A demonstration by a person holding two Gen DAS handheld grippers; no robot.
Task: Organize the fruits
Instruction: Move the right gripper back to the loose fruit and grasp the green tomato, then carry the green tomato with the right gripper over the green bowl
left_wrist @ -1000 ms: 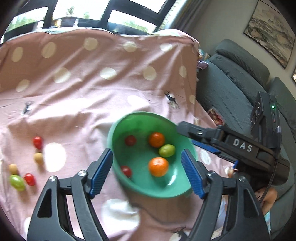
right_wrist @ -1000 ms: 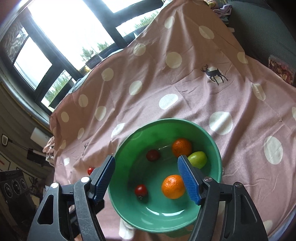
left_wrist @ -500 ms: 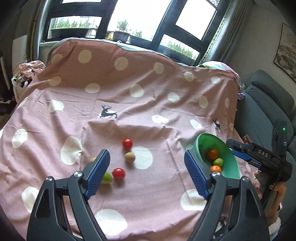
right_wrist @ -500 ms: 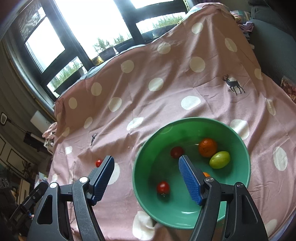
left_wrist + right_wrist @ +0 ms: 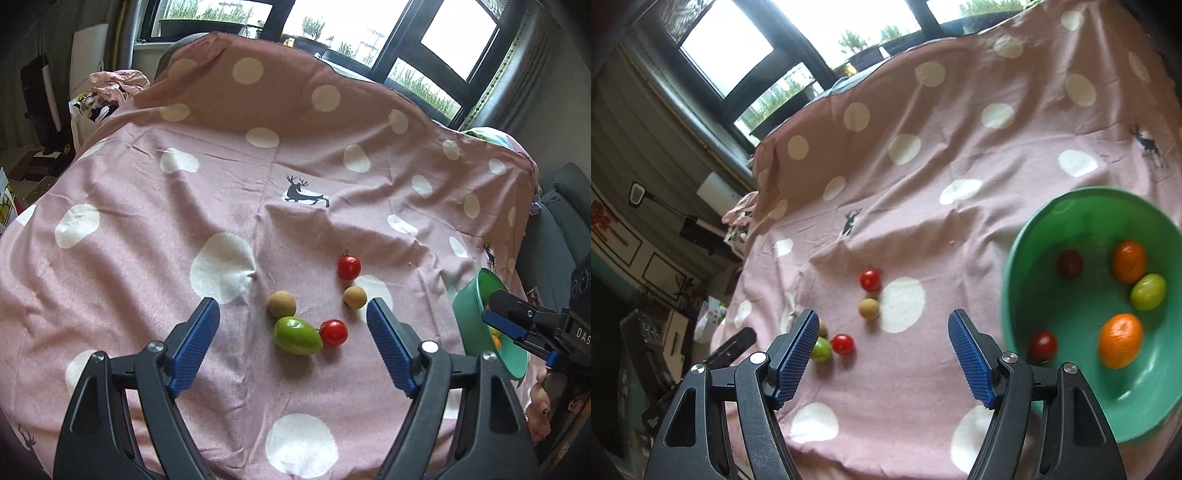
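Fingers of both the left gripper and the right gripper stand apart, holding nothing. Five fruits lie in the green bowl at the frame's right. Five loose fruits remain mid-frame on the spotted cloth; the job looks roughly half done.

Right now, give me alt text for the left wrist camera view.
The open left gripper hangs empty over five loose fruits on a pink polka-dot cloth: two red tomatoes, two tan round fruits and a green fruit. A green bowl sits at the right edge.
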